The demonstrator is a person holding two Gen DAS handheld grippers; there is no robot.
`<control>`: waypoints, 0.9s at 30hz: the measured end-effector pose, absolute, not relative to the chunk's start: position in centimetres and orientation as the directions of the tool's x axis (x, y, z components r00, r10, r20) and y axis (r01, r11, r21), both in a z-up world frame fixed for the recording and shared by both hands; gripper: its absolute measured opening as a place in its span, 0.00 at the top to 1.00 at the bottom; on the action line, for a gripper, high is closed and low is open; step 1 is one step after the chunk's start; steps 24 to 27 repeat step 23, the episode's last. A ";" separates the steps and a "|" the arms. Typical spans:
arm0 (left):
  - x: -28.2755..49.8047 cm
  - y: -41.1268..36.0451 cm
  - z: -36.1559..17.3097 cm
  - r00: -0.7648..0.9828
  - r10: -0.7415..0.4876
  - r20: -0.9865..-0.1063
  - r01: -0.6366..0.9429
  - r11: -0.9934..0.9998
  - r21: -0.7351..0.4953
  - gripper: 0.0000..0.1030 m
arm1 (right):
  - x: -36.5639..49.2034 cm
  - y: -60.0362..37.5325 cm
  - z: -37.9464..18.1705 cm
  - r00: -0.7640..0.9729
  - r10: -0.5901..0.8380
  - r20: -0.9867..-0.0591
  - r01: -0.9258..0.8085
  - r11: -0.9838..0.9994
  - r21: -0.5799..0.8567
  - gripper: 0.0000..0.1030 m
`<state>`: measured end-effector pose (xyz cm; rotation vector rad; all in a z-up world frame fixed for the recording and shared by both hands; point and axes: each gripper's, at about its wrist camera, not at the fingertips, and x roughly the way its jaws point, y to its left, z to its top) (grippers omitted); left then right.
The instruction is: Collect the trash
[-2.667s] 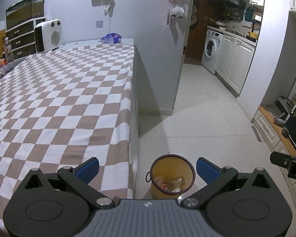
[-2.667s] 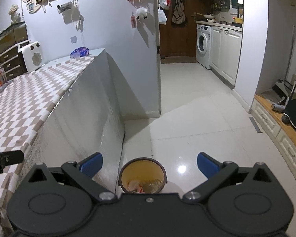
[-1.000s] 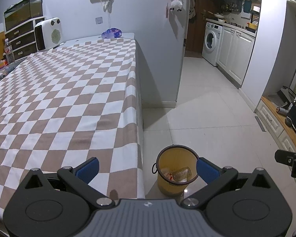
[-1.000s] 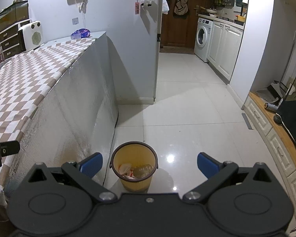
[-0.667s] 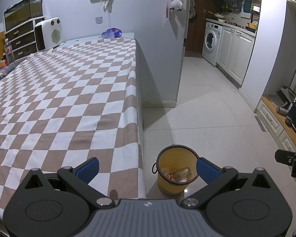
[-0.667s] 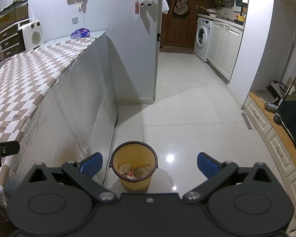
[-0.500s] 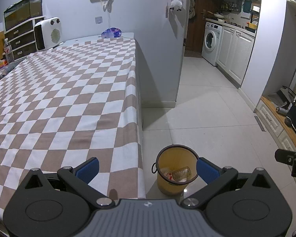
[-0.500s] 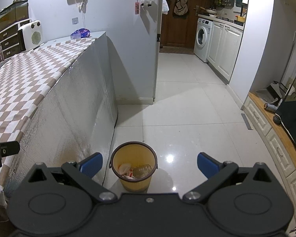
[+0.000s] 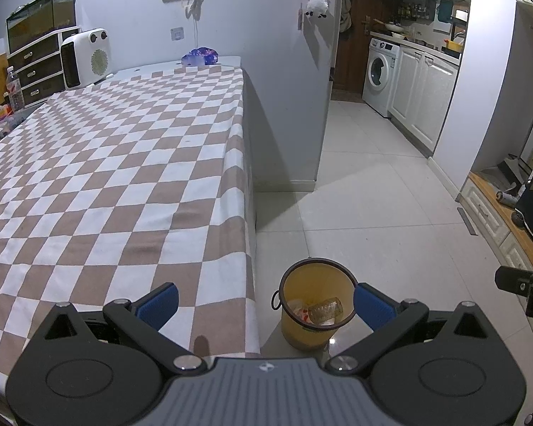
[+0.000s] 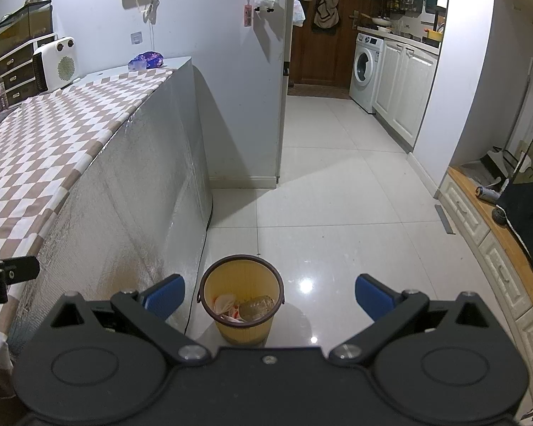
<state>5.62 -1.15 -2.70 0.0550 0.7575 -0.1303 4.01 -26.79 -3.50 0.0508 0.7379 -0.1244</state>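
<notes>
left claw [image 9: 264, 301] spreading wide, gripping nothing | right claw [image 10: 270, 293] likewise | trash lying in bin [image 10: 241, 298] — lower centre, floor beside counter [image 9: 106, 177] | both hovering above it, likely finishing drop-off

Through the left wrist camera I saw my left gripper [image 9: 265, 301] with its blue-padded jaws spread wide and nothing between them, held above the edge of the checkered tablecloth [image 9: 124, 163]. Below, on the tiled floor [image 9: 366, 191] just beside the table, stood the yellow trash bin [image 9: 314, 330], with a clear plastic bottle [image 9: 325, 309] and some crumpled scraps lying inside. A white heater [image 9: 85, 56] sat at the table's far end.
</notes>
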 end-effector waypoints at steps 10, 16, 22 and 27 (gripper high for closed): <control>5.7 -1.2 -2.6 0.719 -0.097 -0.689 0.137 0.991 0.003 0.00 | 4.0 -26.8 -3.5 0.733 -0.096 -0.673 0.131 0.991 0.002 0.00; 5.4 -1.3 -3.1 0.716 -0.096 -0.691 0.136 0.991 0.004 0.00 | 4.0 -26.7 -3.4 0.735 -0.091 -0.672 0.127 0.992 0.004 0.00; 5.0 -1.4 -3.6 0.710 -0.096 -0.698 0.130 0.992 -0.004 0.00 | 3.9 -26.6 -3.3 0.734 -0.092 -0.673 0.128 0.992 0.004 0.00; 5.0 -1.4 -3.6 0.709 -0.095 -0.699 0.129 0.992 -0.004 0.00 | 4.0 -26.6 -3.4 0.734 -0.092 -0.673 0.128 0.992 0.004 0.00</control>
